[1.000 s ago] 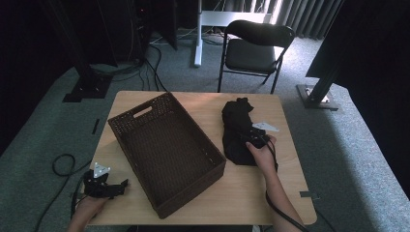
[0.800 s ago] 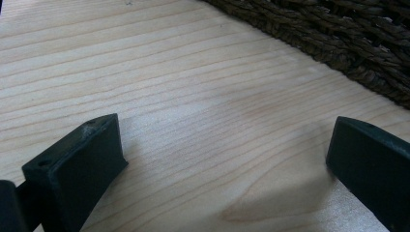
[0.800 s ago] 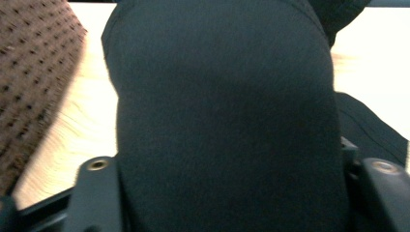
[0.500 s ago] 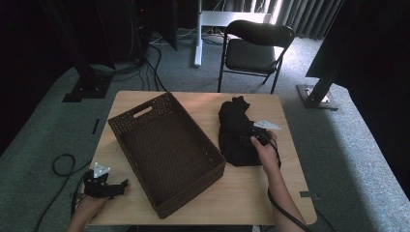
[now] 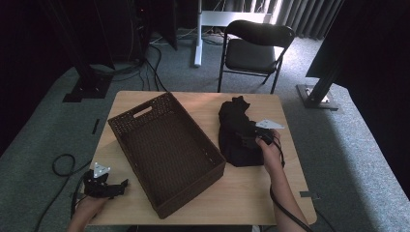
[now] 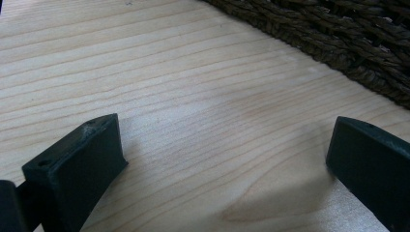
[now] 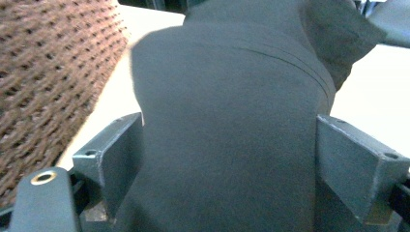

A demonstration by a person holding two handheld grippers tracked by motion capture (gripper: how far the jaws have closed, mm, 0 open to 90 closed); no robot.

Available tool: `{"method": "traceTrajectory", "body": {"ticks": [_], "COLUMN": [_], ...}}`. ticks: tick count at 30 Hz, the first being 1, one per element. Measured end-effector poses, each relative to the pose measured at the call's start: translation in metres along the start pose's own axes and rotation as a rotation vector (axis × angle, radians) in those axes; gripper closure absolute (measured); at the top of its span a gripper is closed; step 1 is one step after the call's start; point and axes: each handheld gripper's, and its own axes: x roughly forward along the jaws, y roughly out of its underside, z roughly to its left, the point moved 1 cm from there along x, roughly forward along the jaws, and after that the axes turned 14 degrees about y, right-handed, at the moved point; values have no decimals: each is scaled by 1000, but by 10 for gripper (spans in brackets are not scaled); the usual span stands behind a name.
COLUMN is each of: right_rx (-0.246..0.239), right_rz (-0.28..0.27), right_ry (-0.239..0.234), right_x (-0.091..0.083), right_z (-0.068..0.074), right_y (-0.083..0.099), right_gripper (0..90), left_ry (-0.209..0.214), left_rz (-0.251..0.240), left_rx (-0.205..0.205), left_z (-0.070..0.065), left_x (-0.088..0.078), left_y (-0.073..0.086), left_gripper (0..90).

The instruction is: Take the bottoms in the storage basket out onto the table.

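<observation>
Wooden table (image 5: 251,188), centre right of the high view: my right gripper (image 5: 255,136) had just spread its jaws, straddling the black garment (image 5: 237,133) unpinched, so the woven basket (image 5: 167,150) stayed unfilled; left gripper (image 5: 110,186) idle, spread.

Pale wood table (image 6: 193,121), smooth with visible grain; rough woven wicker basket (image 5: 164,150); matt black cloth garment (image 7: 227,125), soft-looking, faintly seamed.

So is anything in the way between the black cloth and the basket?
Nothing visible blocks it. The black cloth lies on the wooden table just beside the wicker basket, which looks empty. Only the basket's near wall has to be cleared. The right gripper sits on the cloth, its jaws having just been opening around it.
</observation>
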Motion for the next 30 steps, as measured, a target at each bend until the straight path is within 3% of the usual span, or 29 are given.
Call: {"method": "traceTrajectory", "body": {"ticks": [5, 16, 30], "right_rx": [-3, -61, -44], "right_rz": [-23, -13, -21], "right_ry": [3, -23, -52], "right_x": [-8, -20, -36], "right_z": [-2, 1, 3], "right_y": [-4, -3, 8], "right_gripper": [127, 120, 111], "left_ry": [0, 0, 0], "left_rz": [0, 0, 0], "left_rx": [0, 0, 0], "left_z": [0, 0, 0], "left_x": [0, 0, 0], "left_y": [0, 0, 0], "left_gripper": [0, 0, 0]}}
